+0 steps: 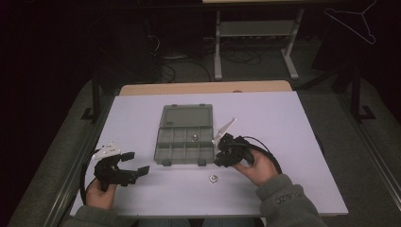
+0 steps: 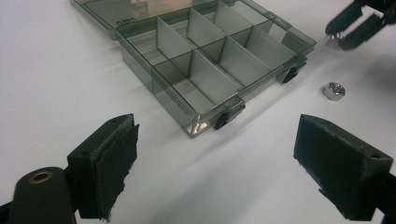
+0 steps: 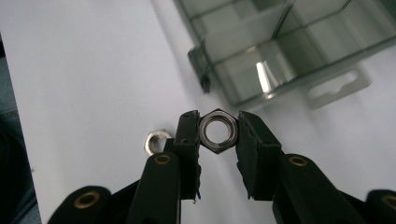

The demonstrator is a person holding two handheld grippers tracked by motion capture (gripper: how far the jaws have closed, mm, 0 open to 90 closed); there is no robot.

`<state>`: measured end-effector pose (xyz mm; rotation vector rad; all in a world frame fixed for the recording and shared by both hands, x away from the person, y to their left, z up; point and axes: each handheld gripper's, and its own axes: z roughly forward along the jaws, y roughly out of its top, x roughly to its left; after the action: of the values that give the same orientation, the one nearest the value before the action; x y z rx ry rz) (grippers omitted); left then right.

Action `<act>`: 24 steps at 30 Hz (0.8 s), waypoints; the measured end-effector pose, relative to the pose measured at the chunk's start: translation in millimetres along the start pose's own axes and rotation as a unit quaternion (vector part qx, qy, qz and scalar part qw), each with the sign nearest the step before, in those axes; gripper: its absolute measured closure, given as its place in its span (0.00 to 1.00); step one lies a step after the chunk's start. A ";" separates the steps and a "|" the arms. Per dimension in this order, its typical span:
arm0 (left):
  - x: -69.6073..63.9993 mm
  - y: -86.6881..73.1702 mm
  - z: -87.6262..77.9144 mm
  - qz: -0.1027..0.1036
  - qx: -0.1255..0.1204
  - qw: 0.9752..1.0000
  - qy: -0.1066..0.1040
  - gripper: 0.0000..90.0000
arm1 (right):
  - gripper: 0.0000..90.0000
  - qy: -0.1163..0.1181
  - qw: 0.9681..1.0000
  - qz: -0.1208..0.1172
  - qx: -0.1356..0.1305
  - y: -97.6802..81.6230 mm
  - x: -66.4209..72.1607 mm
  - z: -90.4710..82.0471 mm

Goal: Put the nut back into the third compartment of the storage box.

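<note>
The right gripper (image 3: 218,133) clamped a steel hex nut (image 3: 218,131) between its jaws, raised just beside the front right corner of the smoke-tinted compartment box (image 1: 184,142). A second hex nut (image 1: 213,178) lay loose on the white table (image 1: 293,142) in front of the box. The left gripper (image 1: 135,163) hovered with jaws spread wide, holding nothing, near the box's front left corner.

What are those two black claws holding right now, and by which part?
The right gripper pinches a metal nut by two opposite flat sides, its hole facing the camera. The left gripper is wide open and holds nothing.
</note>
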<state>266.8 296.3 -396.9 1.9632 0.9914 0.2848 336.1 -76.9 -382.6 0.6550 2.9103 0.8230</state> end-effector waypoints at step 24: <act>0.9 0.4 -0.5 0.002 -0.002 1.000 -0.001 0.14 | 0.77 -0.001 1.000 -0.006 -0.006 97.0 -38.3 1.6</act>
<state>267.3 297.1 -396.4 1.9616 0.9849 0.2857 408.6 -17.3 -337.1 0.6357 2.9032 0.8373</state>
